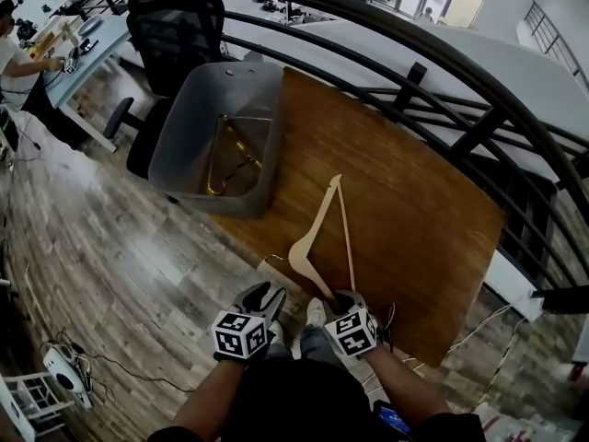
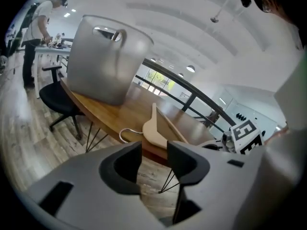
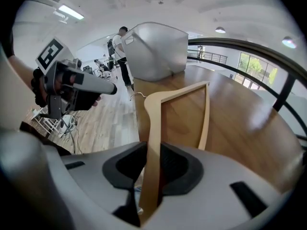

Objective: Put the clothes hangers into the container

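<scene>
The right gripper [image 3: 152,163] is clamping one arm of the wooden hanger [image 1: 320,238]. The hanger is extending over the near part of the counter [image 1: 423,201], well apart from the grey container [image 1: 179,122] at the far left. The left gripper [image 2: 154,158] is standing with jaws apart and empty, near the hook.

Risk: the grip is sitting far off the hanger's middle. The hanger is therefore likely to pivot in the pads, striking the container rim or snagging the metal hanger [image 1: 230,159] already inside.

plank floor [image 1: 110,274], black railing [image 1: 479,133], office chair [image 1: 175,35]
</scene>
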### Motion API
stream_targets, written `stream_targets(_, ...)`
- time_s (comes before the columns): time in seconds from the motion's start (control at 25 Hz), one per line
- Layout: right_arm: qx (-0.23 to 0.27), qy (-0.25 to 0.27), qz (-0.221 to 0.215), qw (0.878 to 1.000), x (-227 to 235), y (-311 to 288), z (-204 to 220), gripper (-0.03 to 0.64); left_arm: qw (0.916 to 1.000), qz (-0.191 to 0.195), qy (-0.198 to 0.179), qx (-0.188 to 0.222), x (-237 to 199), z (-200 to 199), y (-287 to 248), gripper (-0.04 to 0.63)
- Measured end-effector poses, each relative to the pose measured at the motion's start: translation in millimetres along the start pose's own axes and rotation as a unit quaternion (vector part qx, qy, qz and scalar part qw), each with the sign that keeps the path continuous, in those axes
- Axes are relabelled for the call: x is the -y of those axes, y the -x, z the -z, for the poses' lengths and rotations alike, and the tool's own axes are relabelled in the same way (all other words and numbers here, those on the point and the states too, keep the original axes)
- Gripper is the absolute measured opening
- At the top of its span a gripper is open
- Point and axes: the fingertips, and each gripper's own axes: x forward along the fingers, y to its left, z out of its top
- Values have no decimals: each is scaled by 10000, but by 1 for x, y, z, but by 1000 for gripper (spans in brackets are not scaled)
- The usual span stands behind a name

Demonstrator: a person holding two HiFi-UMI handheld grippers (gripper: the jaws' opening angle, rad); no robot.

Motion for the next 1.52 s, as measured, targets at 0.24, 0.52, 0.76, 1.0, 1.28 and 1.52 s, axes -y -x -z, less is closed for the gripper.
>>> stream_targets(0.24,76,303,16,9995,-12,1,4,86,9975,242,608,-277,-7,31,-21,198)
stream_targets(0.52,172,545,-109,9983,-14,9,14,86,9859,293,1650,3,-27,38,-30,255)
stream_targets(0.76,129,1407,-512,9886,-21,22,31,86,9838,717,1637,-163,-31,37,-39,291)
stream_targets(1.0,151,1784,-757,9809,-30,27,38,86,9682,1321,2080,-444,-15,44,-49,291)
stream_targets(1.28,178,1869,-769,9792,-27,26,38,91,9517,1851,2342,-723,-10,44,-52,185)
stream_targets(1.52,133,2365,-281,9711,-29,21,36,114,9396,2332,2404,-701,6,31,-44,89)
